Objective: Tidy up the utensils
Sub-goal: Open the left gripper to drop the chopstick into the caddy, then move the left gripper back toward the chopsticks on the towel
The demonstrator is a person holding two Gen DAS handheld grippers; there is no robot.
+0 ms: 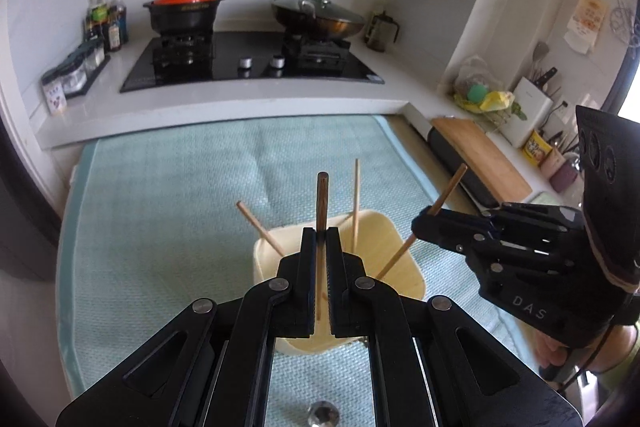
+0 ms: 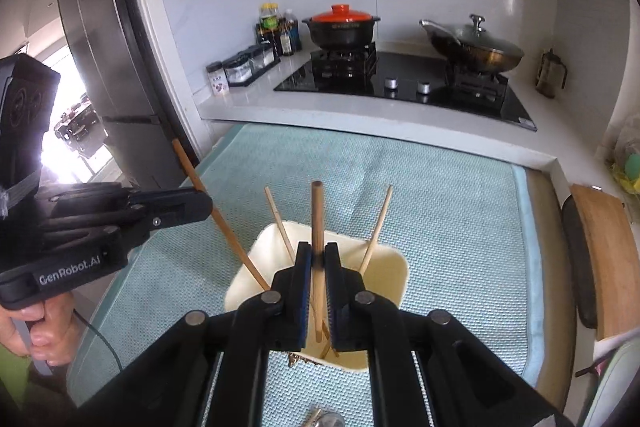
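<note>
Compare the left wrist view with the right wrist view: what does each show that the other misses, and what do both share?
Only the left wrist view shows the white knife block and yellow packet. Only the right wrist view shows the grey refrigerator. Both share the cream plastic utensil holder on the pale green woven mat, the orange-lidded black pot, and each claw, left claw and right claw, shut on a thin wooden chopstick.
</note>
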